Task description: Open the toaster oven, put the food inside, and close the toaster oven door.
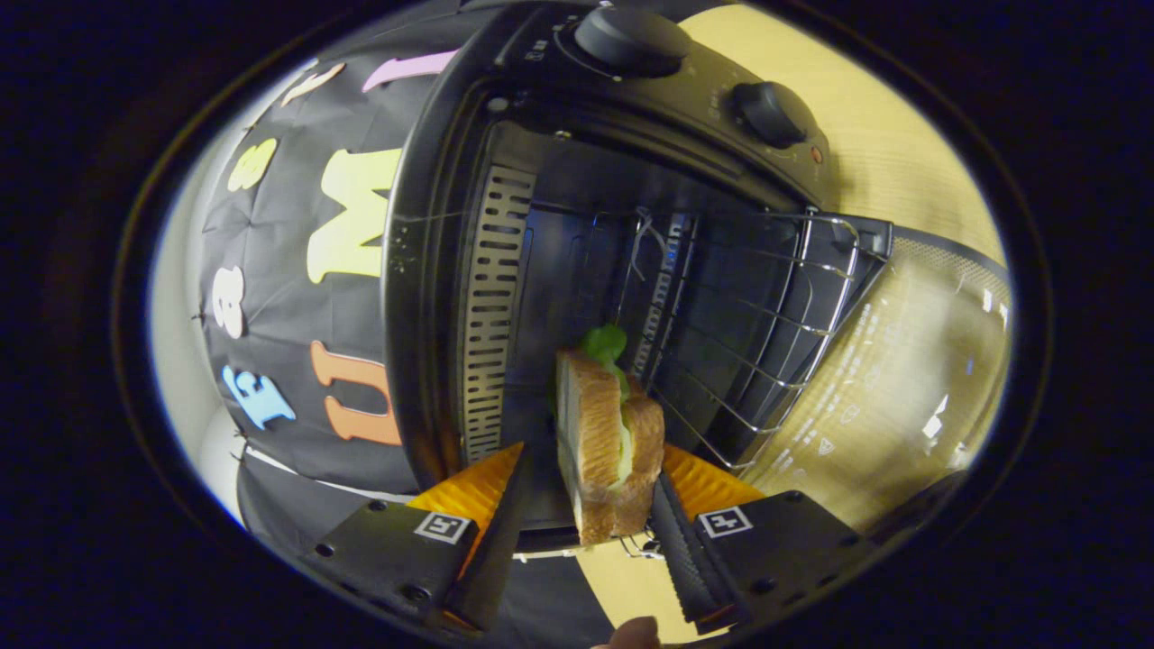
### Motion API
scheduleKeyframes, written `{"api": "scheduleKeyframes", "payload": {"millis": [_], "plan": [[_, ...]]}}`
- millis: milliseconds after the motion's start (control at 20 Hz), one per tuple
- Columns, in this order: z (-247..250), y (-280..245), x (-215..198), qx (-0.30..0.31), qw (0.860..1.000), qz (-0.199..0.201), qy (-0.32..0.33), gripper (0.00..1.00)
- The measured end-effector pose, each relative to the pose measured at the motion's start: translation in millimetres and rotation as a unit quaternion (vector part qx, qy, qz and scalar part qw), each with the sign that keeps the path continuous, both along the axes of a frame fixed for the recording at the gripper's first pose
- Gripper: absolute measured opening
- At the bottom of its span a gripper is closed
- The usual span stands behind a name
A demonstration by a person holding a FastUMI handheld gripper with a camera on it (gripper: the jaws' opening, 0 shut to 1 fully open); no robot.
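The gripper [584, 527] has two long black fingers, each a narrow wedge tapering toward its tip. The right finger [678, 541] shows a ribbed, rubbery inner face. Behind each finger sits an orange ridged block, bright against the black. Further back lie two flat matte-black plates, one per finger, each fixed with small dark screws at its corners. Each plate carries a small square white tag printed with a black blocky pattern. A fingertip [631, 634] of the person's hand shows just behind the plates.
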State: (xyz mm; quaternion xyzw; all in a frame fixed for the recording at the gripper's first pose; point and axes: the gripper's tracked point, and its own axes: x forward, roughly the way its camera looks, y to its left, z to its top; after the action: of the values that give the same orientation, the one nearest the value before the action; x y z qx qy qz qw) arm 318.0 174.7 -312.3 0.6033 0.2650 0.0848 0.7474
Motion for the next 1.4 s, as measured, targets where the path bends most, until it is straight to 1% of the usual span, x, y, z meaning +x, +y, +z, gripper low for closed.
{"api": "scheduleKeyframes", "payload": {"millis": [150, 200, 300, 450, 550, 750, 950, 1000, 1100, 1250, 1400], "plan": [[1, 5, -13, -0.03, 0.999, 0.025, 0.014, 0.85], [2, 6, -18, -0.047, 0.998, 0.033, 0.014, 0.91], [1, 5, -25, -0.079, 0.996, 0.048, 0.021, 0.97], [0, 5, -41, -0.109, 0.991, 0.076, 0.032, 1.0], [-9, -1, -54, -0.136, 0.985, 0.089, 0.05, 1.0], [-5, -13, -73, -0.157, 0.98, 0.097, 0.073, 1.0], [6, -27, -98, -0.192, 0.972, 0.111, 0.073, 1.0], [10, -31, -106, -0.21, 0.968, 0.119, 0.066, 1.0], [17, -35, -126, -0.253, 0.955, 0.146, 0.055, 1.0], [21, -41, -165, -0.329, 0.921, 0.203, 0.042, 1.0], [18, -52, -194, -0.402, 0.884, 0.235, 0.029, 1.0]]}}
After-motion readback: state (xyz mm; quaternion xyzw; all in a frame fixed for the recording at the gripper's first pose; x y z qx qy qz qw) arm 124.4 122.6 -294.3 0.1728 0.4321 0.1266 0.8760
